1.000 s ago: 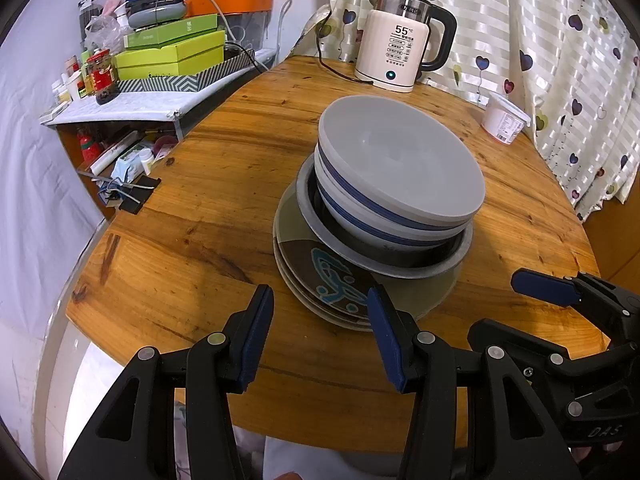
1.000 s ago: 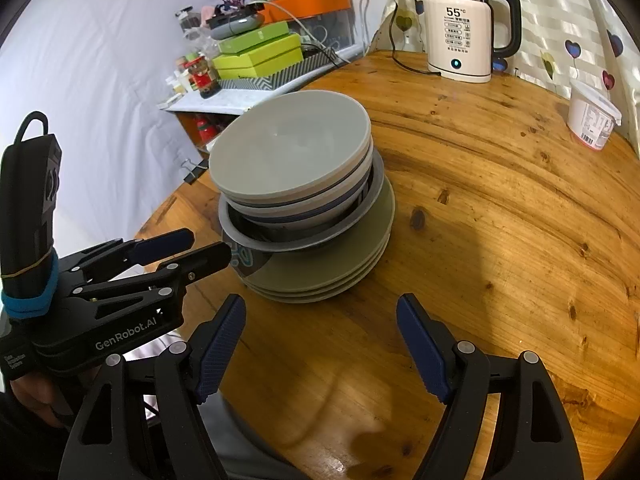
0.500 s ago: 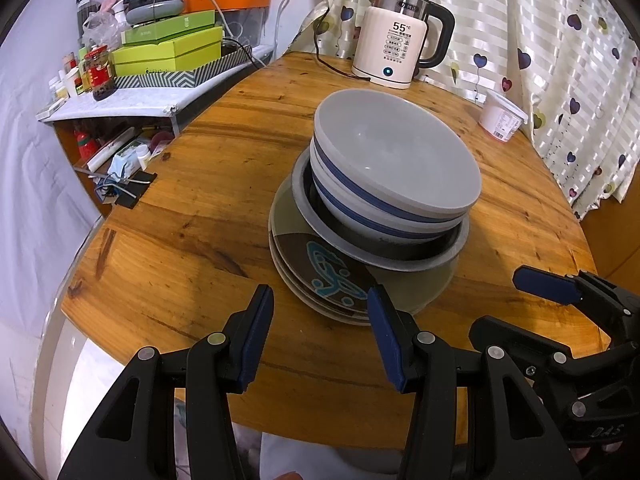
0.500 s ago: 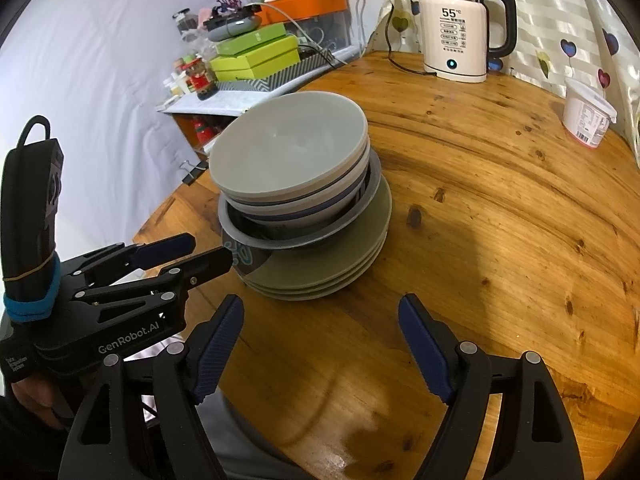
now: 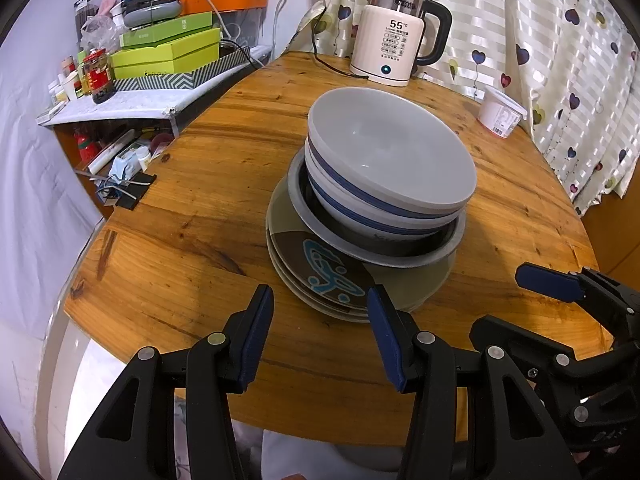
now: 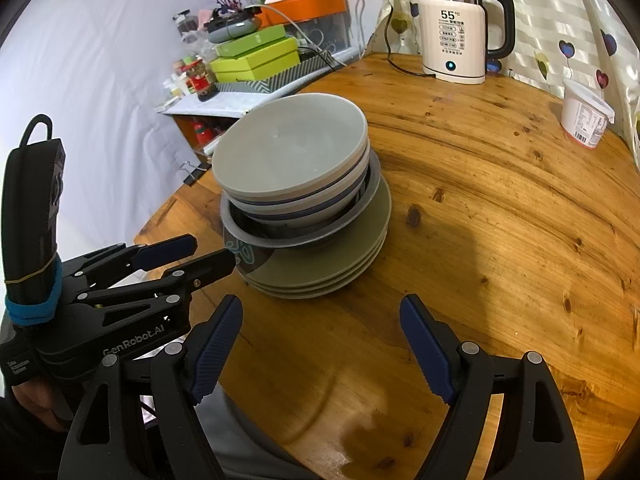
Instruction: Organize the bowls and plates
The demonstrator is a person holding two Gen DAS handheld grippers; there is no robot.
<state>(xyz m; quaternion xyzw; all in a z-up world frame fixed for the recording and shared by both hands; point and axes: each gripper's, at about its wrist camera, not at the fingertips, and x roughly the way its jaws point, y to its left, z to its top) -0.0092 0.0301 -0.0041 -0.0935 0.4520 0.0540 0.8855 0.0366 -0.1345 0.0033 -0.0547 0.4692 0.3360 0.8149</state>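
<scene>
One stack stands mid-table. Two nested white bowls with blue bands (image 5: 384, 168) (image 6: 292, 160) sit inside a grey-rimmed dark bowl (image 5: 372, 248) (image 6: 304, 236), on a pile of olive plates with a blue pattern (image 5: 320, 276) (image 6: 332, 264). My left gripper (image 5: 320, 328) is open and empty, just in front of the plates' near edge. It also shows in the right wrist view (image 6: 188, 256). My right gripper (image 6: 320, 344) is open and empty, near the table's front edge, right of the stack.
A cream electric kettle (image 5: 396, 48) stands at the back of the round wooden table (image 5: 224, 184), a white tub (image 5: 500, 114) at the back right. A cluttered shelf with green boxes (image 5: 168, 56) is at the left. A heart-print curtain (image 5: 560, 40) hangs behind.
Both grippers have drawn back slightly from the stack, which looks a little smaller and further. Nothing was gripped or released.
</scene>
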